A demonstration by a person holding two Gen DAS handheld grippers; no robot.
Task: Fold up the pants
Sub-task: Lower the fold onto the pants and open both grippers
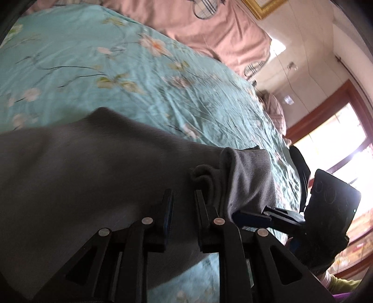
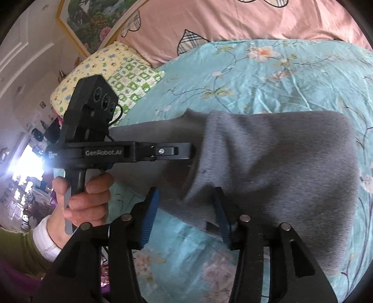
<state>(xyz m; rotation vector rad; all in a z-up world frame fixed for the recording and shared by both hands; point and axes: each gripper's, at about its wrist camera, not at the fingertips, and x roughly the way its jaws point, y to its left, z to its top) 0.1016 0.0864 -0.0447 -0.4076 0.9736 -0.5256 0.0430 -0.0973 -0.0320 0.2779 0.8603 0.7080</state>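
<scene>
Grey pants lying on the teal flowered bedspread, doubled over at least once, with a folded edge and a small bunched lip showing near the fingertips in the left wrist view. Right claw standing apart, blue pads clear of the cloth on both sides, a corner of the fold hanging between them but not pinched. Left claw open only a little, a narrow gap showing, fingers resting over the grey fabric with no sign of a squeeze; seen side-on from the right wrist view, tip tucked against the fold. Judged from that: fold just laid down and let go, so well along. Probably left: one more fold to shorten the bundle, plus smoothing the bunched lip. Pink pillow and patterned yellow pillow well apart at the head of the bed.
</scene>
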